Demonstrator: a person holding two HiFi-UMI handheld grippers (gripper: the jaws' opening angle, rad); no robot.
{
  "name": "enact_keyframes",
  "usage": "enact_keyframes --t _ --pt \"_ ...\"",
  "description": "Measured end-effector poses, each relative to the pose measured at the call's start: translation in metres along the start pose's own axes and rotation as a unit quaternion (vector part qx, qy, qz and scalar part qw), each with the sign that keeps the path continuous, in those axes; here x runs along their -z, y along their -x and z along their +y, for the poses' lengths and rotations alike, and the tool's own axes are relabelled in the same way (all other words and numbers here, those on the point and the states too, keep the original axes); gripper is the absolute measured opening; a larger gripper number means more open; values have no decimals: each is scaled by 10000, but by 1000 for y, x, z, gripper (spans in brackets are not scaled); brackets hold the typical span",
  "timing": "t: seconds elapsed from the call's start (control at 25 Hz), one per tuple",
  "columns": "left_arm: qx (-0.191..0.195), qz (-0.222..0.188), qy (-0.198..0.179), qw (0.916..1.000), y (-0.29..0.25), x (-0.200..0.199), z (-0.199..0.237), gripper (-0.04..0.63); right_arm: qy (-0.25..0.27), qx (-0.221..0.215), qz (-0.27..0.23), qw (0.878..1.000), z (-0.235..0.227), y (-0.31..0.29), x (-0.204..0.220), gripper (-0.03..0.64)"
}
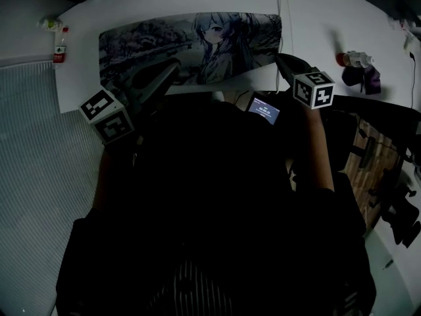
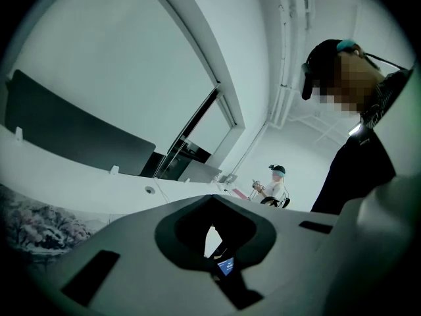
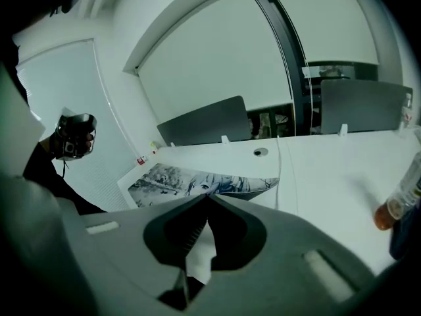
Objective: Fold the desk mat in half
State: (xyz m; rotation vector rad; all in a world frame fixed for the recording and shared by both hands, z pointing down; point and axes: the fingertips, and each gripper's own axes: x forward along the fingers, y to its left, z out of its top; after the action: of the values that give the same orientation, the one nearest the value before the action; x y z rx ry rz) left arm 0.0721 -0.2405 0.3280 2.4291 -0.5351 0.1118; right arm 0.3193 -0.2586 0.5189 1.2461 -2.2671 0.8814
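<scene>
Left gripper (image 1: 172,68) and right gripper (image 1: 280,57) are both pinched shut, tips together, and nothing sits between either pair of jaws.

Going across the white desk (image 1: 322,25) from my left: a small clear bottle with a red label (image 1: 60,45) stands near the desk's left edge, at about 9 o'clock from the mat and apart from it. The left gripper's black-and-white marker cube (image 1: 105,115) is down at 7 o'clock from the mat. The jaws angle up toward 1 o'clock and overlap the mat's near edge in the head view. Can't tell if they actually touch it, since that gripper's own view points up at the room.

The long printed desk mat with a grey anime-style picture (image 1: 191,45) lies flat and fully open at my 12 o'clock, its long side running left to right. A thin white cable (image 1: 284,18) comes down the desk to its right end.

A small lit screen (image 1: 265,110) glows at 7 o'clock from the right gripper's marker cube (image 1: 314,88). The right gripper's tips sit just beside the mat's near right corner.

Well out at 3 o'clock from the mat, a clear bottle with a red cap (image 1: 355,59) lies on its side, touching a dark purple cloth (image 1: 365,79) at its 5 o'clock.
</scene>
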Motion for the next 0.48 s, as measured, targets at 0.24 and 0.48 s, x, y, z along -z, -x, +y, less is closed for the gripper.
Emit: enact_keyframes --t 0.24,0.48 --pt "43 -280 495 9984 14 -10 22 6 -175 -124 -12 9998 13 -11 -9 9" --pt "-24 -503 485 9976 52 -32 68 7 -143 160 102 9997 31 -23 -34 9"
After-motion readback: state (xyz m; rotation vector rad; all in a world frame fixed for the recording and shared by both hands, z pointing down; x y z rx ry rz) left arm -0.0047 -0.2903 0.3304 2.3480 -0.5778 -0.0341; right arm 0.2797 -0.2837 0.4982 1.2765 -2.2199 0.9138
